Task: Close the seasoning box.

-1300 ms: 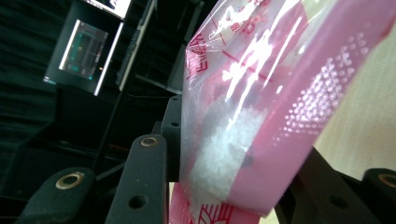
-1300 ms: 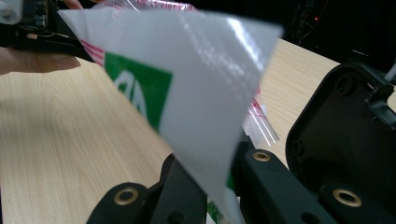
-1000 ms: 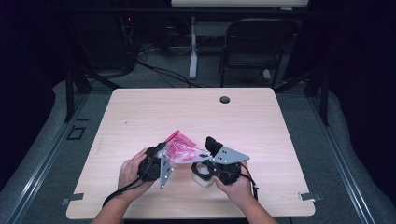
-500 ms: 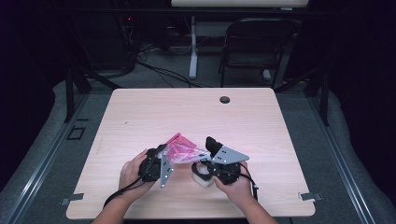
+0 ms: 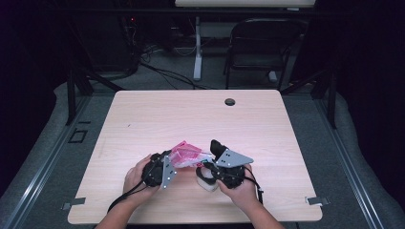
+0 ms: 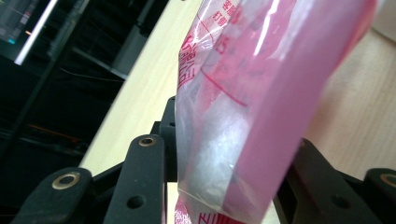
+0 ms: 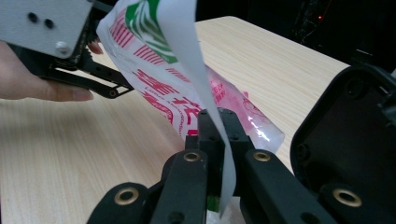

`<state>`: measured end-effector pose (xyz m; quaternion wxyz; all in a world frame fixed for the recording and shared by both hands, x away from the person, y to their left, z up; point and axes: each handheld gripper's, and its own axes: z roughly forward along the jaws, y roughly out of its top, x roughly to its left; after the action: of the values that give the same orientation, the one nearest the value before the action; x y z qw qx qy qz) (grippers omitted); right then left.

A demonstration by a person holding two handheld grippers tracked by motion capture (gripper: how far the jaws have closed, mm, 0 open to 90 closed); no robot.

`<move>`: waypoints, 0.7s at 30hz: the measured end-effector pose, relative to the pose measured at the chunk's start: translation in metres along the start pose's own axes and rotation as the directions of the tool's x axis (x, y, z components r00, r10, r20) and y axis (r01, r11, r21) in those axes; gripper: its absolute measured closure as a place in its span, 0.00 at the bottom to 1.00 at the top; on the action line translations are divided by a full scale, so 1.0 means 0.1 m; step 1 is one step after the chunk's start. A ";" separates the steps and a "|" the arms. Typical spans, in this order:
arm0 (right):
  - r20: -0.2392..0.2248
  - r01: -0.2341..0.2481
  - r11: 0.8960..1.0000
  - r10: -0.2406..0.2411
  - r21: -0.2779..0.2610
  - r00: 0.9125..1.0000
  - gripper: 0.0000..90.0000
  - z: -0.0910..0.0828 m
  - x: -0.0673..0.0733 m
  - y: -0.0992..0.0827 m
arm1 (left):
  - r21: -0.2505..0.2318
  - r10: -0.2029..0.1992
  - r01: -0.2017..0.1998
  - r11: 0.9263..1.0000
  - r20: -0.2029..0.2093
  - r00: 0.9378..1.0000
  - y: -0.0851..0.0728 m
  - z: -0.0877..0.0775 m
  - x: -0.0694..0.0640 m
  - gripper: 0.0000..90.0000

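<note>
A pink and clear plastic bag with red print hangs just above the table between my two grippers. My left gripper grips its left end; in the left gripper view the bag sits squeezed between the two black jaws of the left gripper. My right gripper is shut on the bag's other end, where a white flap with green print runs down between the closed jaws of the right gripper. The left gripper and a hand also appear there at the upper left.
A small white object sits on the table under the right gripper. A black casing looms close on the right of the right gripper view. A round cable hole lies near the far edge, with a chair beyond it.
</note>
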<state>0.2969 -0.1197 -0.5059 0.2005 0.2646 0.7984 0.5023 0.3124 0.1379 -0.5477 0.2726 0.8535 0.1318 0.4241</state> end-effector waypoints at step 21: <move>-0.033 -0.013 1.000 0.013 -0.003 0.999 0.94 0.03 0.00 0.03 | 0.040 -0.077 0.073 0.997 0.104 0.992 -0.15 0.16 -0.06 0.82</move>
<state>0.2990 -0.1163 -0.5047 0.1844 0.2613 0.7990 0.5093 0.3215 0.1420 -0.5684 0.2796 0.8739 0.1567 0.3654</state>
